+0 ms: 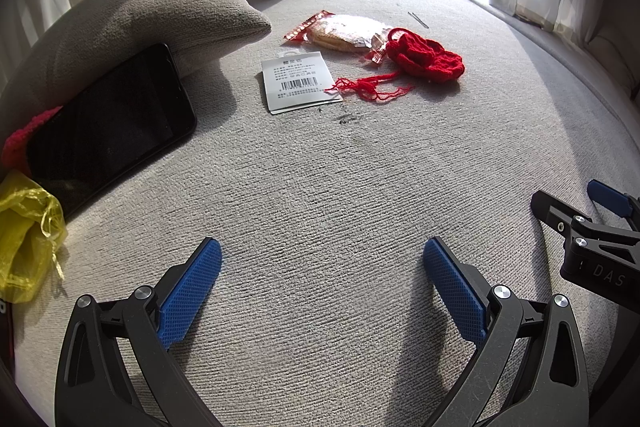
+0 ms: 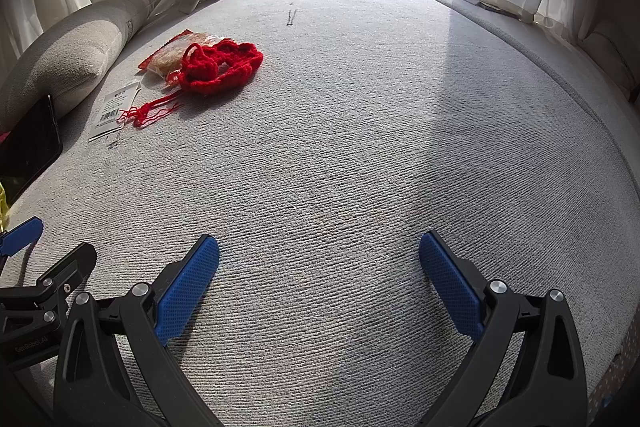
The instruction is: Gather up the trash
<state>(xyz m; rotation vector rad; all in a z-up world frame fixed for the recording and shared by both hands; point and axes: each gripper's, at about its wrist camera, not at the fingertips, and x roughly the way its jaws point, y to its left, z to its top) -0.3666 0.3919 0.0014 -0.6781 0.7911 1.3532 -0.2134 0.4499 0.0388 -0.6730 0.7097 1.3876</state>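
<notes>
both grippers, nearest item: your left gripper (image 1: pixel 322 279) and right gripper (image 2: pixel 319 273) hover side by side over the grey cushion surface (image 1: pixel 320 195), jaws spread wide, nothing held in either.

grey pillow (image 1: pixel 132 23): far left, with a black phone (image 1: pixel 108 131) leaning against it. not trash, as you would likely judge; a careless sweep could knock the phone flat.

yellow plastic bag (image 1: pixel 24 227): left edge, crumpled beside the phone. possibly the trash holder; thin film, may slip out of the pads.

red knitted piece (image 1: pixel 428 57): far ahead, overlapping the snack wrapper (image 1: pixel 340 33). risk: you pinch the wrapper and drag the knit along with it.

barcode card (image 1: pixel 298 81): flat on the fabric, just short of the wrapper. risk: pads skid over it or bite the weave.

loose red yarn (image 1: pixel 372 87): crosses the card's corner and may snag your fingers.
</notes>
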